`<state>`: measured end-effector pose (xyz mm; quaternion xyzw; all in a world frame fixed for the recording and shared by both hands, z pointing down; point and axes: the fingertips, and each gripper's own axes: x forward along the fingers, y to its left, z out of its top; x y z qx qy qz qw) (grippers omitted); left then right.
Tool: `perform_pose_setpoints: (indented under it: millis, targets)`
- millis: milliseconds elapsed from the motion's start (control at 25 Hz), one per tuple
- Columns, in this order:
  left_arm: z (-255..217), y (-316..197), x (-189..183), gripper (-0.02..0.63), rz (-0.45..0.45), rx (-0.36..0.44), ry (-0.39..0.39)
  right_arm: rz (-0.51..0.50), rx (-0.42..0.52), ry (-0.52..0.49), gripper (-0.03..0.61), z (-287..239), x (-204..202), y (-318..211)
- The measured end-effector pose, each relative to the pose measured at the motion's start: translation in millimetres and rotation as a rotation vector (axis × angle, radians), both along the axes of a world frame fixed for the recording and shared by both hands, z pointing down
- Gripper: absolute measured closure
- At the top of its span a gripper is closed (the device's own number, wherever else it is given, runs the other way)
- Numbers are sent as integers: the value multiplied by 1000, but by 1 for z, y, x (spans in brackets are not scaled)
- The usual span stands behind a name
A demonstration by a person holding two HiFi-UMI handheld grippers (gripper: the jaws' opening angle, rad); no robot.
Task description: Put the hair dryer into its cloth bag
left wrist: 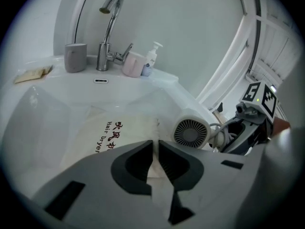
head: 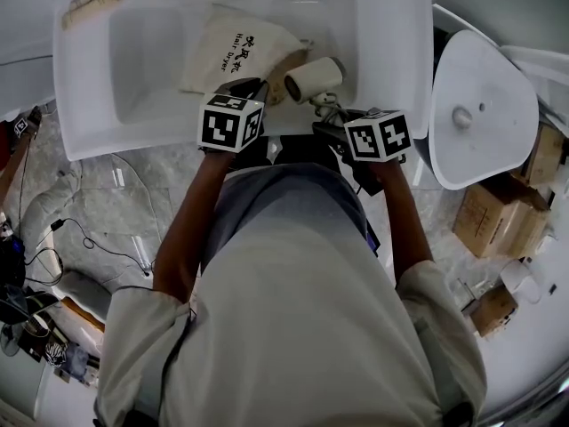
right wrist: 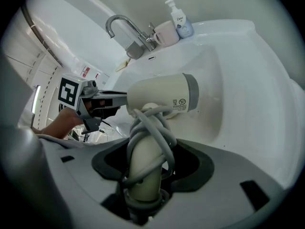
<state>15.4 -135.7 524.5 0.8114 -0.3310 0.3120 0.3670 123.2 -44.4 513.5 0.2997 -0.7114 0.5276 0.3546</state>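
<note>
The cream cloth bag [head: 233,52] with dark print lies in the white sink basin [head: 142,69]. My left gripper [head: 252,87] is at the bag's near edge. In the left gripper view its jaws [left wrist: 155,151] are shut on a fold of the bag's cloth [left wrist: 119,130]. The white hair dryer [head: 313,78] hangs just right of the bag, its rear grille [left wrist: 191,132] facing the left gripper. My right gripper [right wrist: 147,163] is shut on the dryer's handle [right wrist: 143,175], which has the grey cord wound around it. The dryer's barrel [right wrist: 162,97] points across the basin.
A chrome tap [left wrist: 108,27], a grey cup [left wrist: 75,57], a pink cup [left wrist: 133,64] and a pump bottle [left wrist: 152,58] stand on the sink's back ledge. A toilet [head: 480,105] stands to the right, with cardboard boxes [head: 498,219] beside it. Cables lie on the floor at left.
</note>
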Motion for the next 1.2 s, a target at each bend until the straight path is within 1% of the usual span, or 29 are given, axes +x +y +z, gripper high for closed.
perform_pose_setpoints:
  millis: [160,320,520,680,920,1200]
  targets:
    - [-2,0,-1,569,-23,-17,42,-16,-27,7,327,4,-6,0]
    - [-3,-2,-5,571,-36,-19,60,-46,-49,9,327,9,-13,-1]
    - [-6,0,-4,569,-42,-17,71,-60,-73,0,327,12,-18,-1]
    - [-9,0,-4,569,-46,-16,80,-72,-90,12,327,17,-19,-4]
    - [-12,-1,-5,569,-54,-10,92,-73,-137,-19,327,21,-24,-5]
    - [-14,0,-1,569,-45,-11,98,-114,-161,-16,328,28,-27,-7]
